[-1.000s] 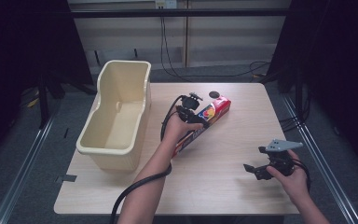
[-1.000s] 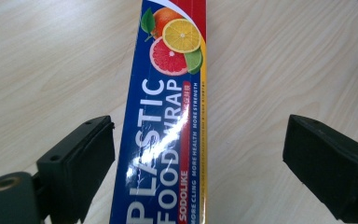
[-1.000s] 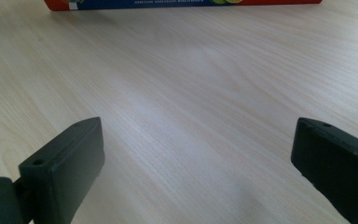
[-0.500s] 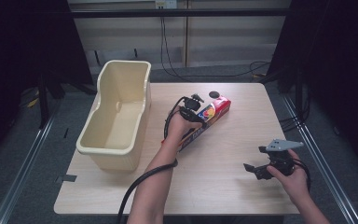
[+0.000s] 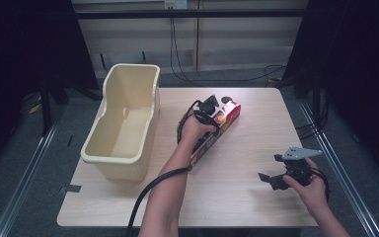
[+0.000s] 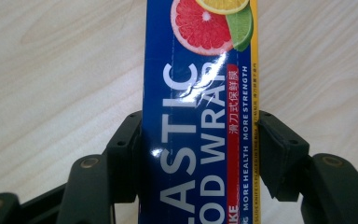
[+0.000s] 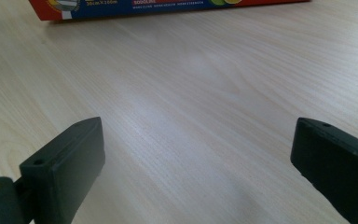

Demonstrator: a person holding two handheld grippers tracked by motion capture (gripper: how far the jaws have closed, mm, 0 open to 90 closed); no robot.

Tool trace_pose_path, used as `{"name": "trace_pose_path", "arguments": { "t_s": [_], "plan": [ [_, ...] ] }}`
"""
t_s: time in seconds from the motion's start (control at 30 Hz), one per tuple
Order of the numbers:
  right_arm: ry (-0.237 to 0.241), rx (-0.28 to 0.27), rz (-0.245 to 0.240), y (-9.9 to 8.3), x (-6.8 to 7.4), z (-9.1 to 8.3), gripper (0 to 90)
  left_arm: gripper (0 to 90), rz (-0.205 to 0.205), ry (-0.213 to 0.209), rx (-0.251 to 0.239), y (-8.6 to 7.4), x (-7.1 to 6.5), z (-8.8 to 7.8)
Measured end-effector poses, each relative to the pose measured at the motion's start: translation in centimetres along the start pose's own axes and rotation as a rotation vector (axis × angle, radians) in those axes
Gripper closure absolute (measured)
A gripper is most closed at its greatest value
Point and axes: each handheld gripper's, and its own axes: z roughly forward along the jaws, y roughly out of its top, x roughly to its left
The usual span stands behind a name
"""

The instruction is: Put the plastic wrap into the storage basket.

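Your L gripper (image 6: 198,154) has just closed, jaws now clamped on plastic wrap box (image 6: 198,93), which lies mid-table (image 5: 237,197) beside cream tub (image 5: 128,118). Your R gripper (image 5: 272,180): jaws apart, nothing between.

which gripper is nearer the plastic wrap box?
Left. The left gripper is clamped on the plastic wrap box; the right gripper hovers open, well apart from it.

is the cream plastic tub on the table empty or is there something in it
Empty. From the high view the cream tub shows only its bare floor and walls; the plastic wrap box lies outside it on the table.
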Motion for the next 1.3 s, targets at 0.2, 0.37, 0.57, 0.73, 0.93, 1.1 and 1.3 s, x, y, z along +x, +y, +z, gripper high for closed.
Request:
{"name": "trace_pose_path", "arguments": {
  "t_s": [0.2, 0.37, 0.57, 0.73, 0.93, 1.1, 1.3],
  "plan": [
    [-0.002, -0.006, 0.003, 0.0, -0.1, 0.0, 2.6, 41.6, -0.017, 0.01, 0.046, 0.6, -0.5, -1.9],
    [0.0, -0.01, 0.0, 0.1, 0.1, -0.1, 2.6, 41.7, -0.032, -0.006, 0.042, 1.2, -0.9, -4.1],
    [-0.002, -0.017, -0.004, 0.1, 0.1, -0.1, 2.6, 41.6, -0.03, 0.013, 0.054, 1.7, -1.6, -6.7],
    [-0.002, -0.02, 0.0, 0.2, 0.1, -0.3, 2.6, 41.5, -0.032, 0.015, 0.059, 1.8, -1.8, -9.0],
    [-0.008, -0.029, -0.001, 0.3, 0.2, -0.4, 2.7, 41.5, -0.059, 0.01, 0.061, 1.3, -1.2, -11.5],
    [-0.01, -0.029, -0.011, 0.3, 0.2, -0.3, 2.7, 41.4, -0.073, 0.025, 0.055, 0.8, -0.7, -13.4],
    [-0.012, -0.03, -0.005, 0.3, 0.2, -0.4, 2.6, 41.3, -0.087, 0.003, 0.057, 0.3, -0.1, -15.5]
  ]
}}
